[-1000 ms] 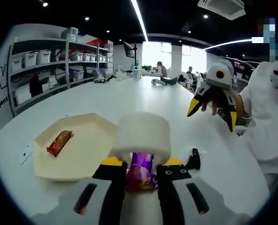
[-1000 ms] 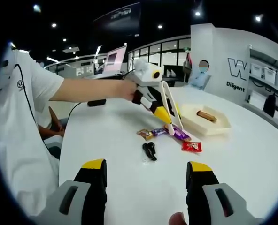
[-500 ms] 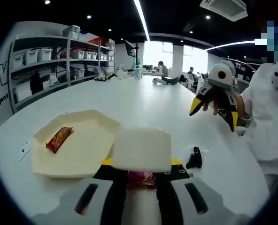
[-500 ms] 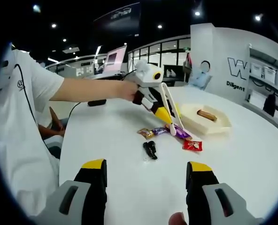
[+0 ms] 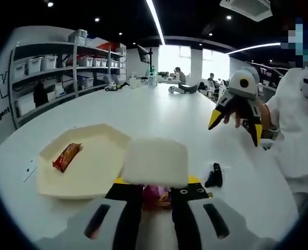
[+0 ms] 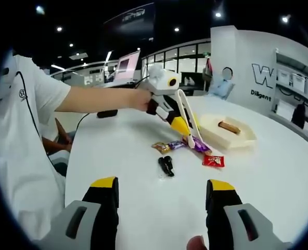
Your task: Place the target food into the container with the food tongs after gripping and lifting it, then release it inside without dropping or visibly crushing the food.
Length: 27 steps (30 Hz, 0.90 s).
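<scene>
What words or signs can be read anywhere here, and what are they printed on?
"Diligent": dark lettering on the white wall panel, under a large partial "W".
"Diligent", cut off at the edge, shows on the same wall in the left gripper view.
Print on the purple snack wrapper, red snack wrapper and orange-red bar: too small to read.

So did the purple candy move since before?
Yes. In the right gripper view the purple candy, caught in the white tongs, has shifted a little toward the cream container, away from the red candy lying on the table.
</scene>
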### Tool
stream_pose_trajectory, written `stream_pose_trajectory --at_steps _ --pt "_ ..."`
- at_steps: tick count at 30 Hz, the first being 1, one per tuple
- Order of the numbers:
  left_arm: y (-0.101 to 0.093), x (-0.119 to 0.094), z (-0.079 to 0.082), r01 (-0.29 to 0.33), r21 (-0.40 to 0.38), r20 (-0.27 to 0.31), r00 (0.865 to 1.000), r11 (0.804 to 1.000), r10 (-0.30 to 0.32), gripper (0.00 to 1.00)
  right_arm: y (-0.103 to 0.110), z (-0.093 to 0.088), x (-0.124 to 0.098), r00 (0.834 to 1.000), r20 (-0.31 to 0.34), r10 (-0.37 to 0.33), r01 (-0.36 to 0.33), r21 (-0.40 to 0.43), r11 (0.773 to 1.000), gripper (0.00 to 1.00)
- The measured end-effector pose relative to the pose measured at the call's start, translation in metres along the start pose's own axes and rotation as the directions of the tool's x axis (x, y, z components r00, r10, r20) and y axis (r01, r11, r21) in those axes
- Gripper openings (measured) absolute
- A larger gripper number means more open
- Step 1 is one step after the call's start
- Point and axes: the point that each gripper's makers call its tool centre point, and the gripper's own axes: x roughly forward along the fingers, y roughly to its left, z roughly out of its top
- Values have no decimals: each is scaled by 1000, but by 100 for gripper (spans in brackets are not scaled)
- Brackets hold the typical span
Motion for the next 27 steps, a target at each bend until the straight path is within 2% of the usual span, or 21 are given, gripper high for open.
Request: stream_pose_trajectory --at_steps 9,27 --pt "-1 -4 8 -5 11 7 1000 1000 5 18 0 2 0 1000 4 2 -2 -2 1000 65" --pt "9 -22 34 -41 36 33 999 999 40 18 -2 8 -3 1000 18 -11 11 -2 1000 66"
